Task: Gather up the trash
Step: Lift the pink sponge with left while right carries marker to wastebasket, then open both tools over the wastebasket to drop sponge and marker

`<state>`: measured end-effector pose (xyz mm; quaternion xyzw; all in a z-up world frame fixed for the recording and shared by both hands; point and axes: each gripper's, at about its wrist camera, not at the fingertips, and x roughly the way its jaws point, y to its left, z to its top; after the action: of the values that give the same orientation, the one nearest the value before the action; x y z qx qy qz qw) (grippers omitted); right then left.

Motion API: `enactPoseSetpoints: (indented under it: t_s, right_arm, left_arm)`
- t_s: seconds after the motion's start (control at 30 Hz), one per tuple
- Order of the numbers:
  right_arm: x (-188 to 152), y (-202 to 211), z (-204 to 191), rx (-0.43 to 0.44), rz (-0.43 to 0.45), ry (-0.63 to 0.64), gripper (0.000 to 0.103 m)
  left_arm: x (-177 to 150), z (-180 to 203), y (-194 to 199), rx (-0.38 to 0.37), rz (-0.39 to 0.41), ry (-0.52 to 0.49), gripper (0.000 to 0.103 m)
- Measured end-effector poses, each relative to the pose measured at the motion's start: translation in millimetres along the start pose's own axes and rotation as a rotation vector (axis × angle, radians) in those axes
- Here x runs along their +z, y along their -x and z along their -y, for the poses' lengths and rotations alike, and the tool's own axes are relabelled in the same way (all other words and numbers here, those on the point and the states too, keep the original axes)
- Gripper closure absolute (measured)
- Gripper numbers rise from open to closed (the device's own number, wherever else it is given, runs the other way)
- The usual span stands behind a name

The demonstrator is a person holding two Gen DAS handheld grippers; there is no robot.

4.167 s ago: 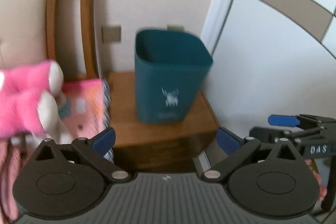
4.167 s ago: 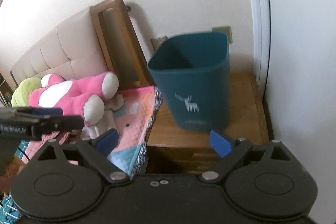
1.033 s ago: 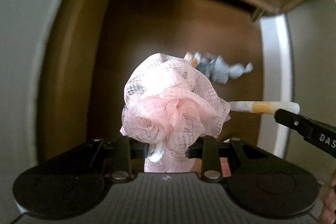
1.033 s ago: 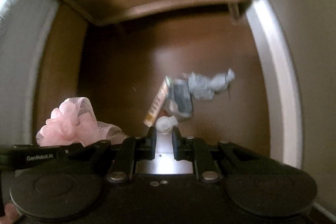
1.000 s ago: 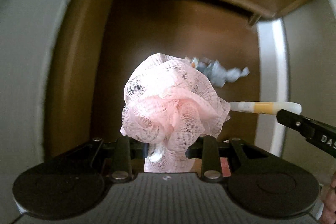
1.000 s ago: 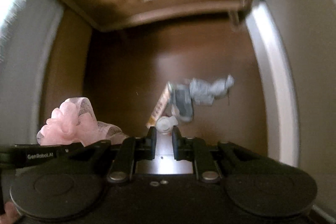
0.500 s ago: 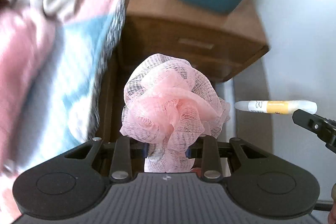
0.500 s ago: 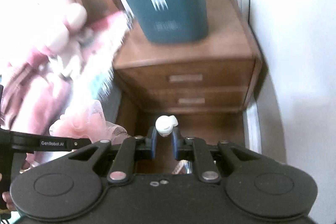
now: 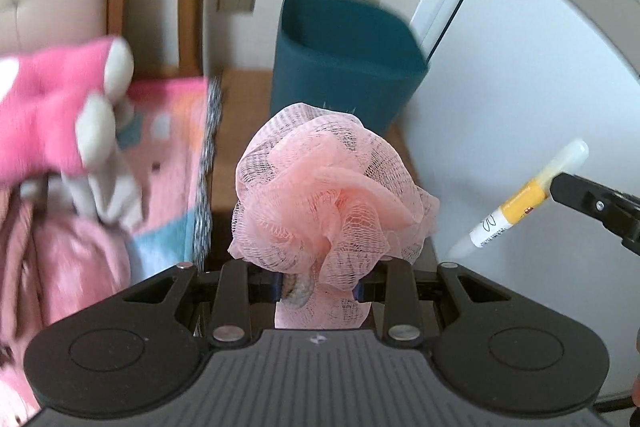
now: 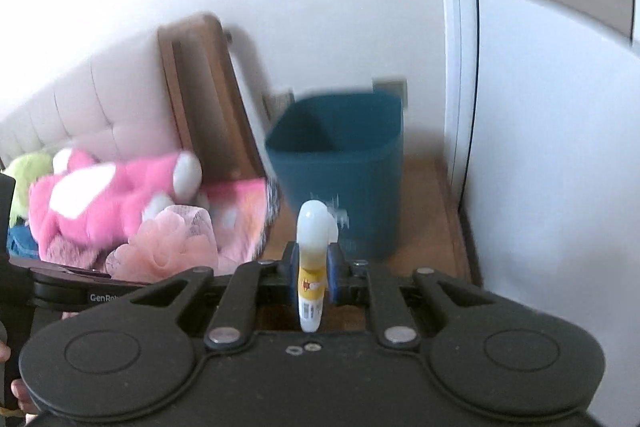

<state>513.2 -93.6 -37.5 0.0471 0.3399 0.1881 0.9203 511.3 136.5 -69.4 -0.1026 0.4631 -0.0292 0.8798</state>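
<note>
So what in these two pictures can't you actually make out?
- Inside of the teal bin: both views show only its upper walls; its bottom is hidden, so its contents are unknown.
- Bin's white emblem: the pink mesh sponge covers it in the left view; blur and the small tube hide it in the right view.
- Tube label print: too small to read.
- Pink plush toy: motion-blurred.
- Nightstand front: behind the gripper bodies.

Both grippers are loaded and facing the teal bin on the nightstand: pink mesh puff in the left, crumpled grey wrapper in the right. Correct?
Not quite. The right gripper is shut on a white-and-yellow tube, as the right wrist view shows. The rest holds.
</note>
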Motion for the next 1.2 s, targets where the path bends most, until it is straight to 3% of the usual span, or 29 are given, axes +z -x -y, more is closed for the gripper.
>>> enactPoseSetpoints:
  t_s: [0.17, 0.3, 0.33, 0.5, 0.57, 0.67, 0.77, 0.83, 0.93, 1.07, 1.2]
  right_arm:
    - [45.3, 2.6, -1.3, -0.005, 0.096, 0.027, 0.092]
    - [85.9, -15.5, 11.1, 0.021, 0.136, 0.049, 0.093]
    - [95.7, -22.3, 15.0, 0.030, 0.140, 0.059, 0.102]
    - [147.5, -64.8, 33.0, 0.069, 0.148, 0.089, 0.103]
    - [165.1, -100.5, 37.3, 0.062, 0.124, 0.118, 0.103]
    - [177.0, -153.1, 51.7, 0.081, 0.059, 0.096, 0.103]
    - [173.1, -189.1, 65.7, 0.100, 0.009, 0.092, 0.103]
    - [169.7, -205.2, 76.3, 0.113, -0.018, 0.077, 0.103]
    - [167.7, -220.4, 92.5, 0.128, -0.042, 0.041, 0.103]
    - [164.6, -233.9, 103.3, 0.145, -0.083, 0.023, 0.103]
    - [159.9, -241.9, 109.7, 0.147, -0.124, 0.030, 0.099]
  left_arm:
    - [54.8, 14.3, 17.4, 0.006, 0.072, -0.047, 0.073]
    - [100.6, 25.5, 9.3, 0.044, 0.092, -0.054, 0.073]
    - [113.0, 28.0, 3.9, 0.054, 0.098, -0.052, 0.073]
    - [172.4, 39.9, -33.6, 0.092, 0.096, -0.025, 0.073]
    - [195.1, 42.1, -64.5, 0.085, 0.057, -0.013, 0.073]
    - [220.3, 45.1, -120.1, 0.138, -0.008, -0.003, 0.073]
    - [235.0, 43.9, -164.0, 0.175, -0.059, 0.007, 0.073]
    - [240.2, 46.6, -185.4, 0.153, -0.098, -0.007, 0.073]
    - [241.7, 54.5, -218.8, 0.186, -0.166, -0.071, 0.073]
    - [236.5, 53.1, -253.9, 0.167, -0.251, -0.057, 0.071]
    - [232.1, 54.0, -271.6, 0.174, -0.284, -0.058, 0.049]
